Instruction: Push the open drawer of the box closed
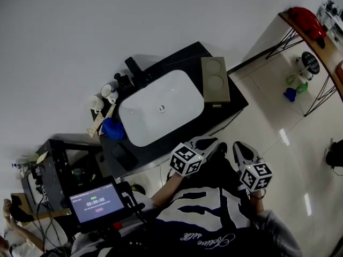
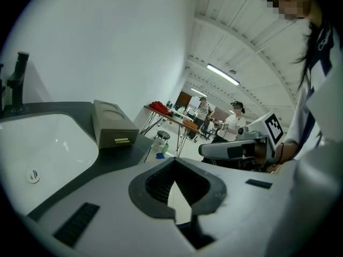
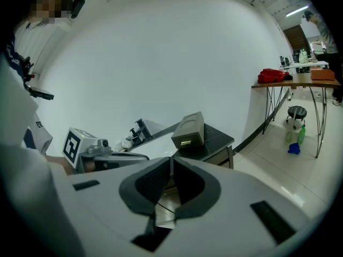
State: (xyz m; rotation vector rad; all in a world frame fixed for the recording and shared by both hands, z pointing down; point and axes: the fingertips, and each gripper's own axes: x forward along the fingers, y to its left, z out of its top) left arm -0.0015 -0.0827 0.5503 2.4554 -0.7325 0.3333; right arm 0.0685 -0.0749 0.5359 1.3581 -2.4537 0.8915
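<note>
A tan box with two round recesses on top stands at the right end of a dark counter. Its drawer sticks out slightly toward me. The left gripper view shows the box with its drawer front and handle, well ahead and to the left. From the right gripper view the box is far ahead. My left gripper and right gripper hang side by side close to my body, short of the counter's front. Both are shut with nothing between the jaws.
A white sink fills the counter's middle, with a black faucet, cups and a blue cloth on its left. A tablet is at lower left. A table with a red bag and bottles stand at right.
</note>
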